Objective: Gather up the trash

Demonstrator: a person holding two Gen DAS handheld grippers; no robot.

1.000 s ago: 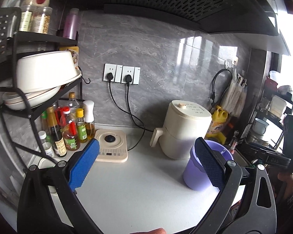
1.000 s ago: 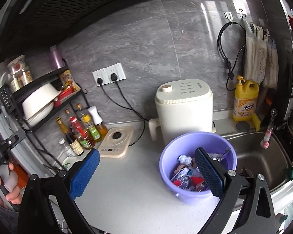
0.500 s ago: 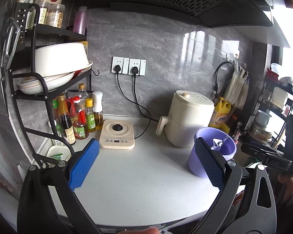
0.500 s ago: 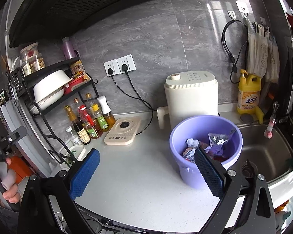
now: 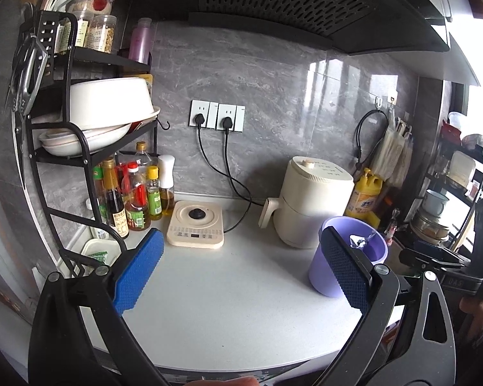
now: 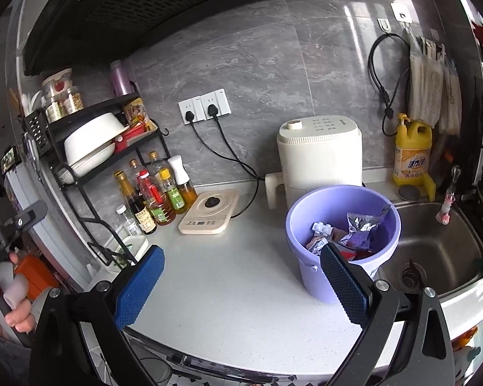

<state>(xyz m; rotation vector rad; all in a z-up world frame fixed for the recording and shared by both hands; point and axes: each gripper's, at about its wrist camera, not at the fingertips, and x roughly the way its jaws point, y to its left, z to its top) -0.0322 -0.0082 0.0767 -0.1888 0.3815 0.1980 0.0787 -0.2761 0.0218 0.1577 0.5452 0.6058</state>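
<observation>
At lower right of the right wrist view, the lavender bin (image 6: pixel 343 241) holds the wrappers (image 6: pixel 354 231), smaller than a second ago; right gripper (image 6: pixel 241 289) and left gripper (image 5: pixel 241 276), both wide and empty, have pulled back—collecting looks done.
</observation>
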